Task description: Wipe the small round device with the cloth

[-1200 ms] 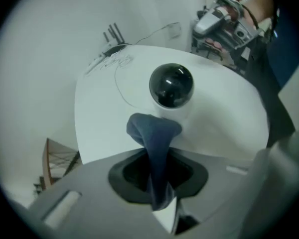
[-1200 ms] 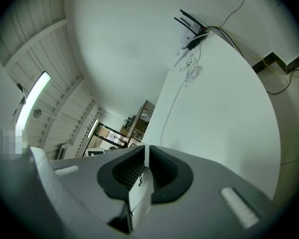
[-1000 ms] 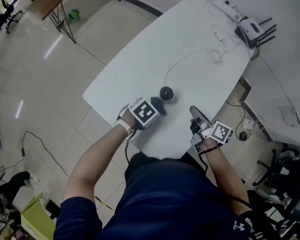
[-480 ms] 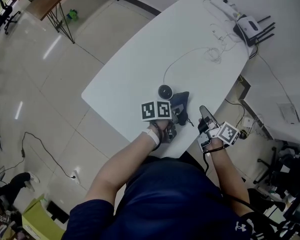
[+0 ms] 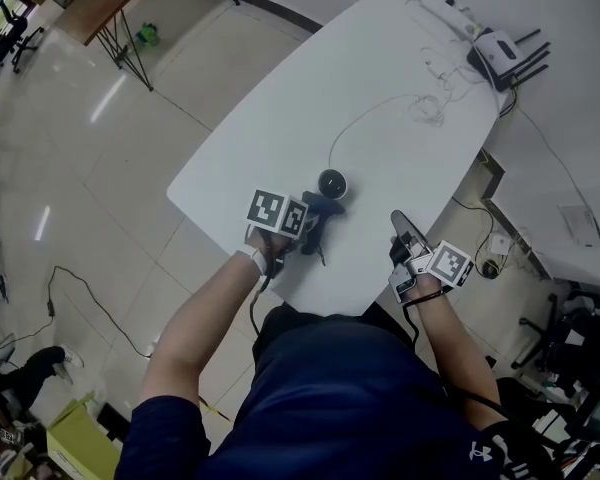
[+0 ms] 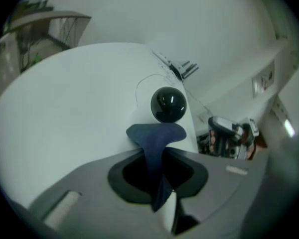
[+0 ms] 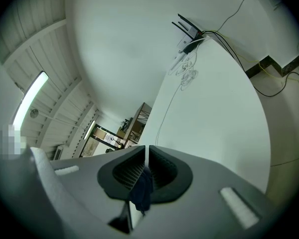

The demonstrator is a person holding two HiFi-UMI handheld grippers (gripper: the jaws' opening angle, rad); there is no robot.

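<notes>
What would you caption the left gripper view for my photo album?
Left gripper shut on a dark blue cloth, its free end right beside the round black device on the white table.

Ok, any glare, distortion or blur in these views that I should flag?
Head view: sharp, with wide-angle bend along the table edges and pale light streaks on the glossy floor. Left gripper view: strong fisheye, dark corners, a bright highlight on the small round device, the cloth sharp, the right edge smeared. Right gripper view: fisheye too, ceiling lamp blown out.
</notes>
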